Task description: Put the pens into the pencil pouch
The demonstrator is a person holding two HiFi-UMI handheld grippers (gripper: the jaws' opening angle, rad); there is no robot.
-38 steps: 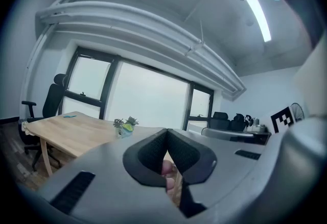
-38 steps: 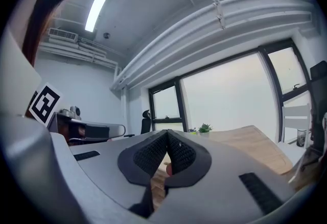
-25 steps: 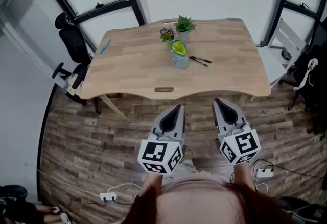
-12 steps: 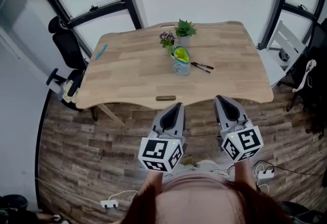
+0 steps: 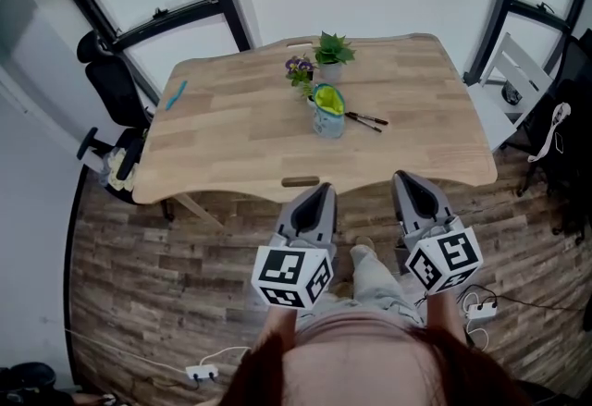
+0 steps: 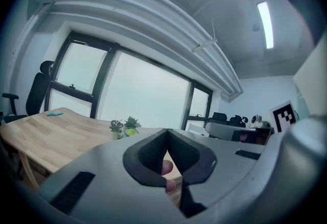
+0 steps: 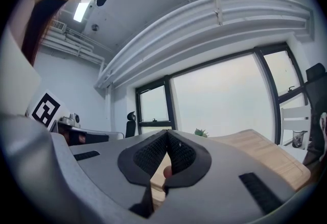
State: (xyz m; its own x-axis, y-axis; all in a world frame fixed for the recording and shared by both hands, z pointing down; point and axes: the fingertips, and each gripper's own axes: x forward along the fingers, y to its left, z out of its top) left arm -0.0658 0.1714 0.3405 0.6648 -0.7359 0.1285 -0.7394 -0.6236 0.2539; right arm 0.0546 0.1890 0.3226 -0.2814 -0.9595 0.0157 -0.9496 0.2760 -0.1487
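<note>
While nothing of the task looks done yet, the worktop [image 5: 240, 131] lies ahead of the person, with both grippers short of its near edge, over the wood floor [image 5: 166, 256]. An office chair [image 5: 106, 80] stands off the worktop's left end. The left gripper [image 5: 322, 191] has its jaws pressed together and empty, and the left gripper view confirms it [image 6: 166, 133]. The right gripper [image 5: 407, 178] is the same, jaws closed on nothing [image 7: 167, 136]. The pencil pouch [image 5: 326, 110] stands upright near the worktop's middle, and its top looks open. Two small potted plants [image 5: 333, 51] sit just behind it. Two dark pens [image 5: 365, 120] lie just right of the pouch, outside it. A blue pen-like thing [image 5: 175, 94] lies at the far left edge, too small to be sure. Left to do: reach in, pick up every pen, drop them in the pouch.
</note>
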